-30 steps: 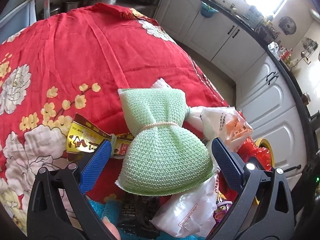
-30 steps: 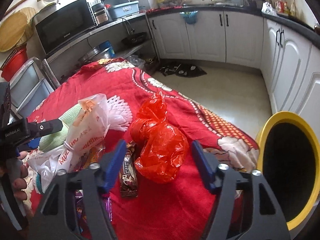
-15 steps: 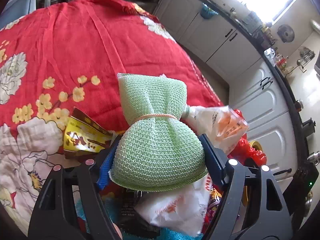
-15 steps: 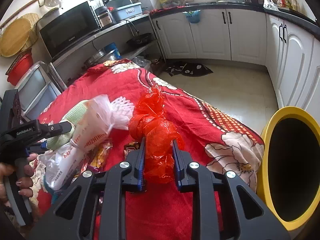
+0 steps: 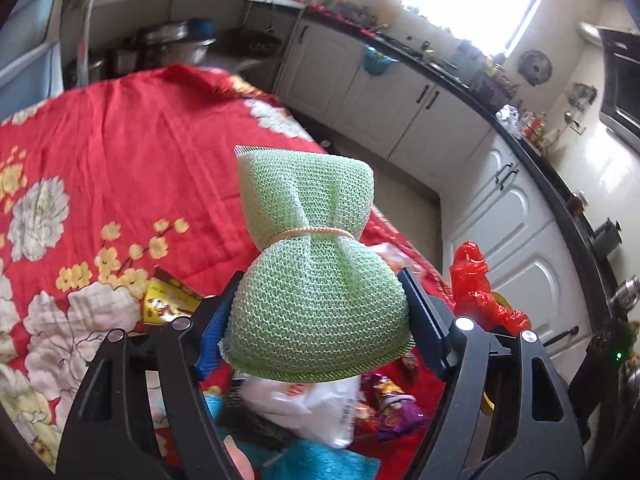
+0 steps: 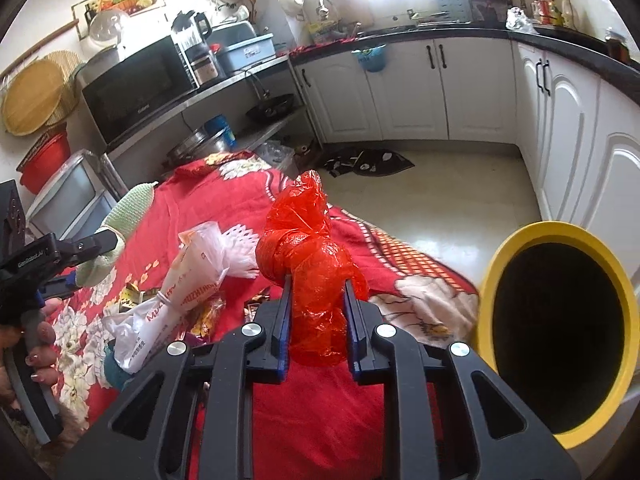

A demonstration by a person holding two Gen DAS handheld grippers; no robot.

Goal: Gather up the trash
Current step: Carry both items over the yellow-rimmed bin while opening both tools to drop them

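My left gripper [image 5: 316,312] is shut on a green mesh bundle [image 5: 312,272] tied with a rubber band, held above the red flowered tablecloth [image 5: 120,168]. My right gripper [image 6: 316,304] is shut on a crumpled red plastic bag [image 6: 312,256], lifted over the table. The red bag also shows in the left wrist view [image 5: 476,288]. A yellow trash bin [image 6: 560,320] with a dark opening stands to the right of the table. The left gripper with the green bundle [image 6: 124,216] shows at the left of the right wrist view.
On the cloth lie a white printed plastic bag [image 6: 180,300], snack wrappers [image 5: 168,304], a purple wrapper [image 5: 392,404] and a blue cloth [image 5: 316,460]. White kitchen cabinets [image 6: 440,92] and the floor lie beyond the table edge.
Both grippers closed, the left on the green bundle, the right on the red bag. Both have lifted their loads off the cloth.
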